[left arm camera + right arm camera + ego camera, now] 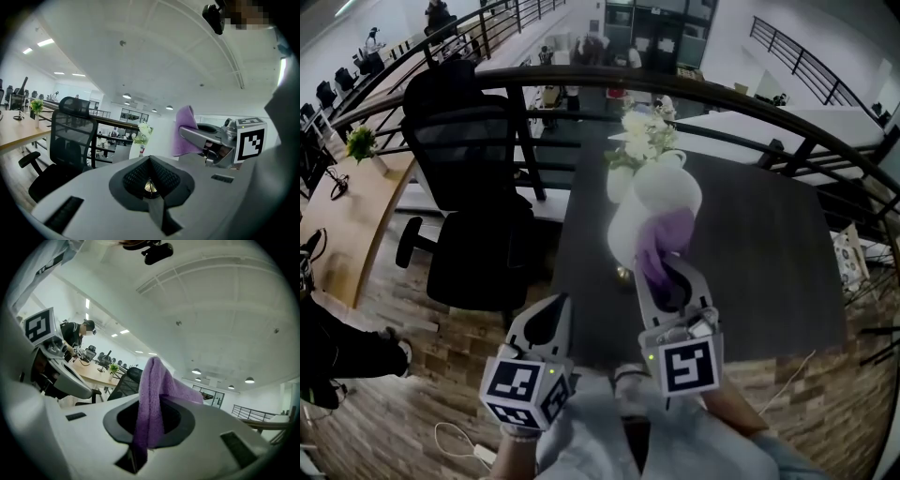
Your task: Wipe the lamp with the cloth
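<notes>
The right gripper (pixel 664 274), clamping the purple cloth (pixel 663 244), is pressing it against the lamp (pixel 623 234). Wiping is apparently underway, much surface remaining, while the left gripper (pixel 547 321) is idling clenched and empty.

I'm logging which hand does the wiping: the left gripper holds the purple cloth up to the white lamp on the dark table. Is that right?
No: the right gripper holds the purple cloth up to the white lamp on the dark table. The right gripper view shows it clamped between those jaws; the left gripper is shut on nothing.
</notes>
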